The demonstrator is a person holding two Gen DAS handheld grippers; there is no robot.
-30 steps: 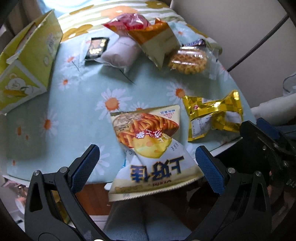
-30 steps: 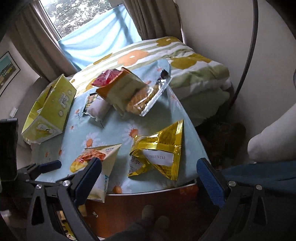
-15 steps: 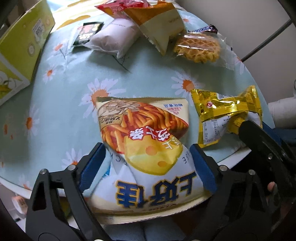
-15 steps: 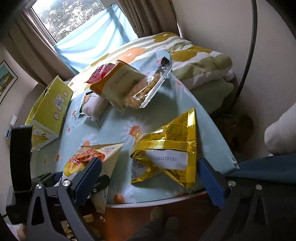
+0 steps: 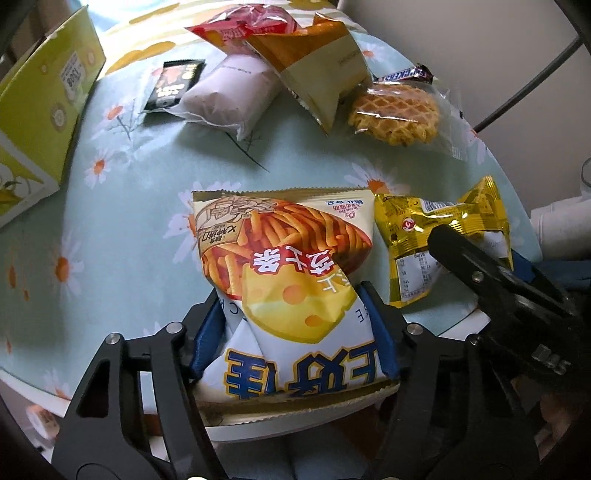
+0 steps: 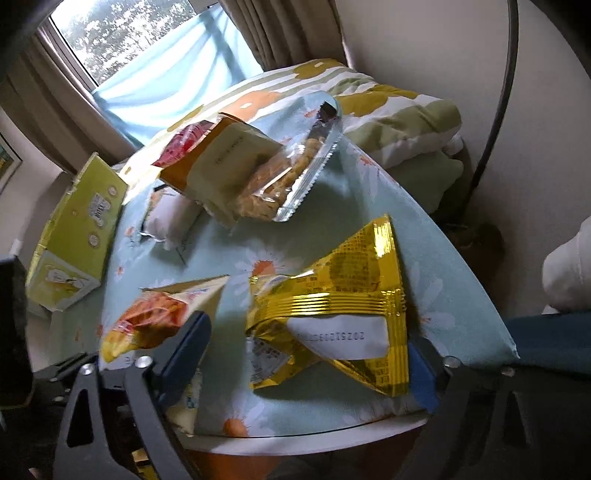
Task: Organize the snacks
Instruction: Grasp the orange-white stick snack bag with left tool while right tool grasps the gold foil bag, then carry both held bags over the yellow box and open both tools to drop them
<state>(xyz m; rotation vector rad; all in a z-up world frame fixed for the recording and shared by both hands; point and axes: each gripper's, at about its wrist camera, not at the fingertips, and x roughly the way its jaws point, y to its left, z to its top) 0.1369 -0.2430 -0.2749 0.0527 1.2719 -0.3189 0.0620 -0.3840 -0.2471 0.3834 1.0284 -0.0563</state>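
Note:
My left gripper [image 5: 295, 328] is shut on the near end of a fries snack bag [image 5: 284, 258] that lies on the daisy tablecloth [image 5: 129, 206]; the bag crumples between the blue pads. The bag also shows in the right wrist view [image 6: 155, 321]. My right gripper [image 6: 306, 354] is open, its fingers on either side of a gold foil packet [image 6: 332, 302] at the table's near edge. The gold packet shows in the left wrist view [image 5: 436, 229] with a right finger [image 5: 476, 269] over it.
A yellow-green box [image 5: 33, 122] stands at the left. At the back lie a black sachet [image 5: 173, 85], a white pouch [image 5: 229, 96], an orange-cream bag [image 5: 317, 62], a red bag [image 5: 243, 26] and a wrapped waffle [image 5: 395, 110]. A quilt [image 6: 388, 107] lies beyond the table.
My left gripper moved forward around the fries bag and shut on it. My right gripper moved in until its open fingers flank the gold packet.

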